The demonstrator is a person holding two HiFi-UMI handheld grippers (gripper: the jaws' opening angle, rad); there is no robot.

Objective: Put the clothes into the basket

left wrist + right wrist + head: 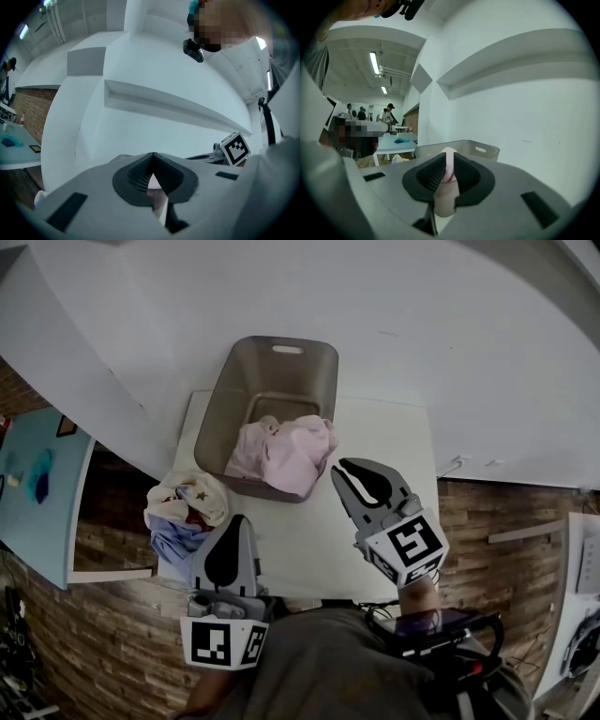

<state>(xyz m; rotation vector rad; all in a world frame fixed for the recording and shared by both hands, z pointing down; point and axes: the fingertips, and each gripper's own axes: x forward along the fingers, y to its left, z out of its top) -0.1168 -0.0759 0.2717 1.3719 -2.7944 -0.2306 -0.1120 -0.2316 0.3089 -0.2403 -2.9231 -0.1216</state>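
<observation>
A grey plastic basket (281,371) stands at the far end of the white table (384,456). A pink garment (281,454) lies in it and hangs over its near rim. A second heap of clothes (183,507), cream, blue and red, sits on the table's left edge. My right gripper (341,469) has its tip at the pink garment's right corner. In the right gripper view its jaws (448,157) stand almost together, with a thin fold of pink cloth (448,174) between the pads and the basket (485,150) behind. My left gripper (238,521) is beside the heap, shut and holding nothing (153,157).
The table stands against a white wall with a shelf-like ledge (178,108). A light blue table (37,493) is off to the left on the brick-patterned floor. Several people (386,115) are far back in the room.
</observation>
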